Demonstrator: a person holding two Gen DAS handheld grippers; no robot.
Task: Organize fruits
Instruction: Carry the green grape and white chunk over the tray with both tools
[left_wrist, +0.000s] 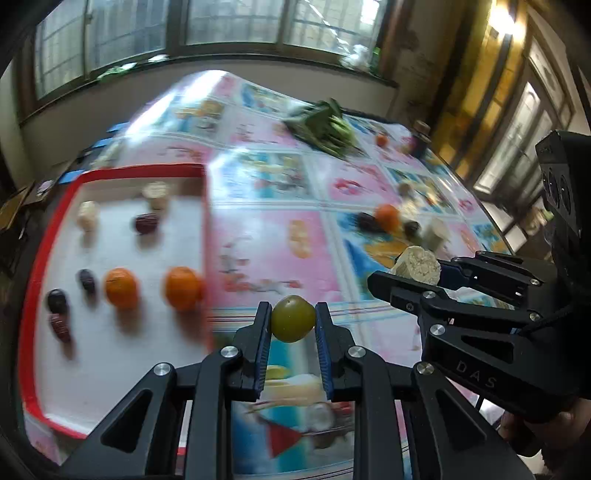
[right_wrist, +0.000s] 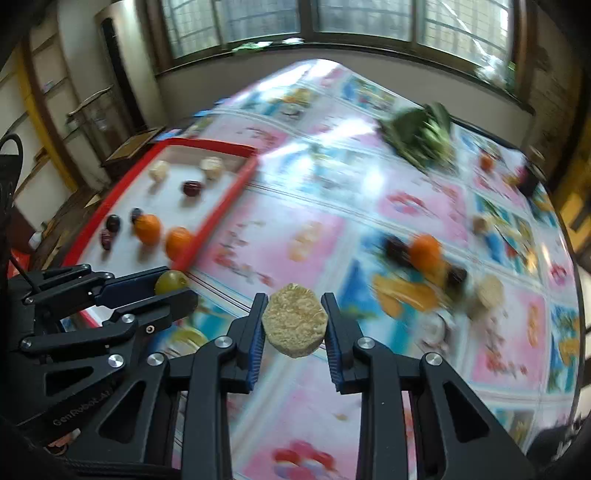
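- The worktop (right_wrist: 332, 206) carries a glossy cloth of pink and blue cartoon squares; window light glares off it.
- A red-rimmed tray (left_wrist: 48, 221) with a white floor lies on the cloth, and serves as landmark.
- In the tray: two oranges (left_wrist: 121, 288) side by side near its right rim, dark fruits (left_wrist: 57, 301) to their left, and pale cut pieces (left_wrist: 88, 215) toward the far edge.
- The left tool (left_wrist: 293, 320) is closed on a green fruit (left_wrist: 293, 323), held above the cloth just off the tray's near right corner.
- The right tool (right_wrist: 294, 321) is closed on a pale, rough-faced slice (right_wrist: 294, 324), held above the cloth further right of the tray.
- Well right of the tray, a blurred cluster lies on the cloth: an orange (right_wrist: 424, 251), dark fruits and pale pieces.
- Leafy greens (left_wrist: 325, 125) lie beyond the tray to the far right.
- Windows (left_wrist: 229, 22) run along the wall behind the worktop; shelving (right_wrist: 55, 96) stands left of the tray.
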